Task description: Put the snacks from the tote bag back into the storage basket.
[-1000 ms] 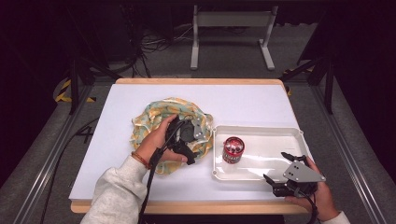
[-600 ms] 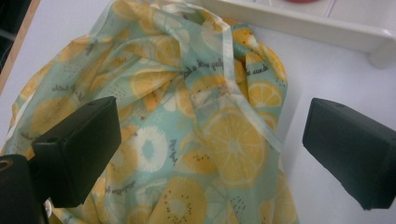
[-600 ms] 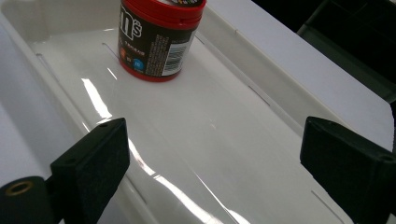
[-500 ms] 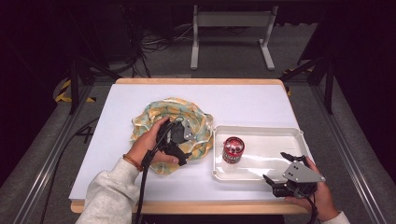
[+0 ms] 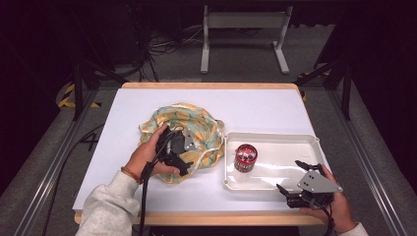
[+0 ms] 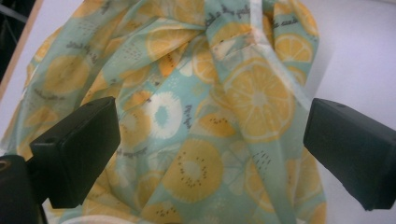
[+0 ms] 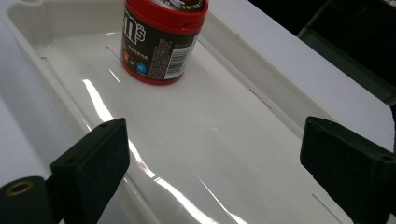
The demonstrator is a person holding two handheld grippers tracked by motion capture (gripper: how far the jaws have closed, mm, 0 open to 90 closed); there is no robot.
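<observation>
Item: citrus-print cloth bag (image 5: 192,132), crumpled on table (image 5: 265,105) at 9 o'clock of tray (image 5: 295,183).
Left tool (image 5: 183,158): jaws wide over it, grasping nothing.
Right tool (image 5: 295,178): wide, idle at tray's 5 o'clock.
1 red jar (image 5: 246,157) upright inside tray.
Progress: early; bag not yet gripped.

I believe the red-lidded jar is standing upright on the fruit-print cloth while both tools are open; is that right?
Not quite. The red-lidded jar stands upright in the white tray, not on the fruit-print cloth, which lies beside the tray on the table. The high view shows this, and the right gripper view shows the jar on the tray floor. Both the left tool and the right tool are indeed open.
</observation>
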